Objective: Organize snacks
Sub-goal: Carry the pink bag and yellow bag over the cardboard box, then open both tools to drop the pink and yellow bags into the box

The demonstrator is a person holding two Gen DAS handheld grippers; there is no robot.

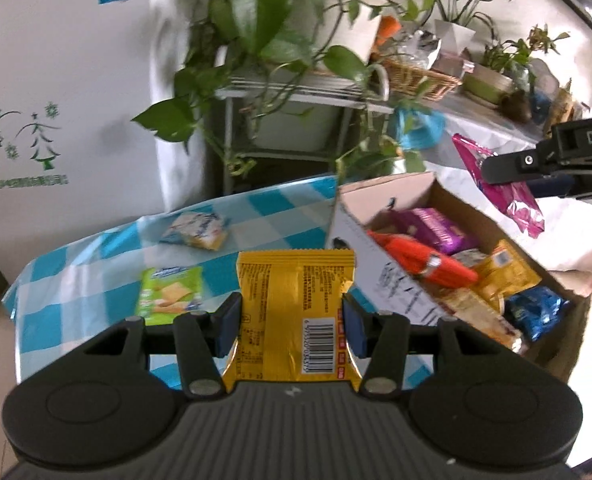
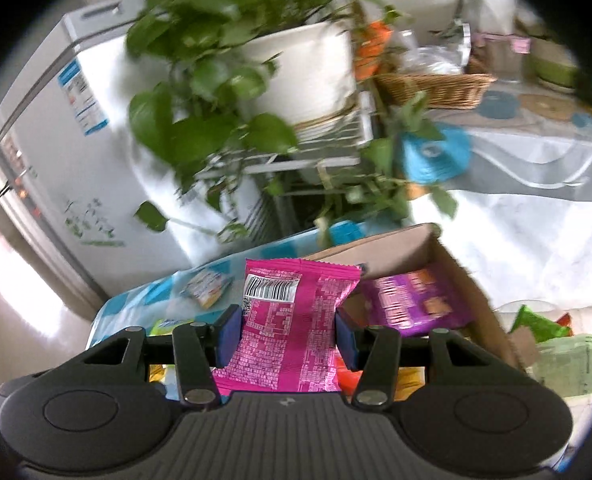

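Snack packets are travelling toward the open cardboard box, which is already collecting others. Left gripper is pinching a yellow packet above the checked tablecloth; right gripper is clamping a pink packet by its sides, over the box's edge.

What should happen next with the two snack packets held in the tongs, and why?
Probably carry both over the cardboard box and release them. The left tongs are shut on the yellow packet, the right tongs on the pink packet, and the open box already holds other snacks. Two more packets, the green packet included, wait on the checked cloth.
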